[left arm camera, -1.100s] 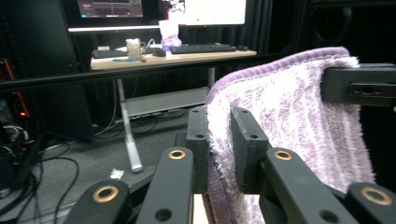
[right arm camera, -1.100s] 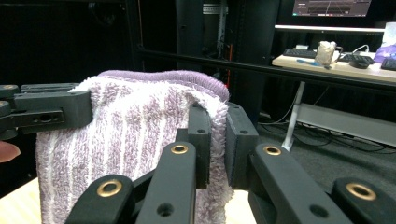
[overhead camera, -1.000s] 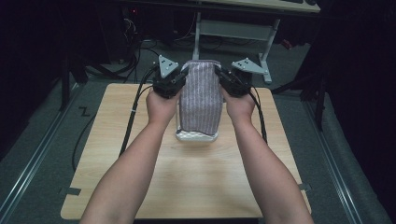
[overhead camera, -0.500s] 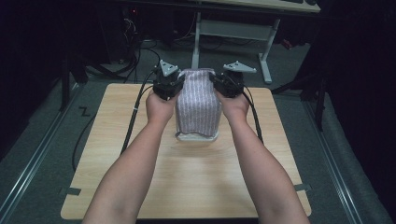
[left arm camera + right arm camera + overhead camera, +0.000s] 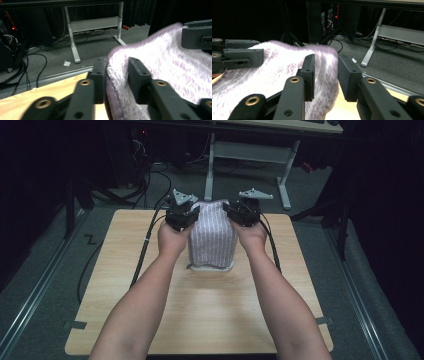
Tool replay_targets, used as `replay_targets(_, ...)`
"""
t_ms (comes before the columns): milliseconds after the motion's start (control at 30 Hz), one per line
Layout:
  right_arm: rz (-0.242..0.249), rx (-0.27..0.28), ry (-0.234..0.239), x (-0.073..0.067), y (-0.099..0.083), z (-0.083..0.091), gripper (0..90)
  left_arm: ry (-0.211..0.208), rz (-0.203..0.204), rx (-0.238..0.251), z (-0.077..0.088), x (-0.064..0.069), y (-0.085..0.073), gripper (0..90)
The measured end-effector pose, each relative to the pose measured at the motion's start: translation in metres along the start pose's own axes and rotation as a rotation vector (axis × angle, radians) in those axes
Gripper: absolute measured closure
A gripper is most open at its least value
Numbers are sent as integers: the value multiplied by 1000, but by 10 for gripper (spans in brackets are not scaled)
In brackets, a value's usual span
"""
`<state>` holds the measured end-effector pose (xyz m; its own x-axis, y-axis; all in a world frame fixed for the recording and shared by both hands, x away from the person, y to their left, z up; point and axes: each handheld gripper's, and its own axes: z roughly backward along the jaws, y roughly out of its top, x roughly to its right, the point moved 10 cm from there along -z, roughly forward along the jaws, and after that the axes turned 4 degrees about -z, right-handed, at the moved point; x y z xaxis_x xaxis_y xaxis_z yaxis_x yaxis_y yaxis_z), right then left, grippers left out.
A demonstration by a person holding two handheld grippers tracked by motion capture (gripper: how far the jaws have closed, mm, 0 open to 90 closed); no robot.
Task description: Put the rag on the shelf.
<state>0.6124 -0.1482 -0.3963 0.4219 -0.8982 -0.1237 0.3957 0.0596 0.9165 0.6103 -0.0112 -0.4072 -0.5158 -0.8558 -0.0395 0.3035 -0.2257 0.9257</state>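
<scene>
A fuzzy cloth with fine purple and white stripes stands raised at the middle of the wooden table; its near end rests on the tabletop. My left gripper is shut on the cloth's upper left edge, and my right gripper is shut on its upper right edge. In the left gripper view the cloth passes between the jaws of my left gripper. In the right gripper view a fold of the cloth is pinched in my right gripper.
Beyond the table's far edge stands a white desk frame on grey carpet, with dark cables to its left. Gripper cables trail over the table on both sides. A metal rail runs along the floor at left.
Both grippers, holding the cloth's top edge, have come slightly lower and toward the person and a bit closer together; the raised cloth looks shorter and wider.
</scene>
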Motion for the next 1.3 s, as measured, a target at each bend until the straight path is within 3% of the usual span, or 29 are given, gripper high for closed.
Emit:
replay_targets(433,47,17,-10,-4,5,12,580,10,15,52,17,0,12,555)
replay_targets(767,54,45,-31,-2,2,42,546,28,-8,82,48,1,8,521)
replay_targets(1067,77,65,-47,-5,-13,75,527,11,-28,90,80,1,-10,526)
replay_targets(1300,108,45,-54,-7,-43,89,503,-27,-15,79,99,-3,-38,508)
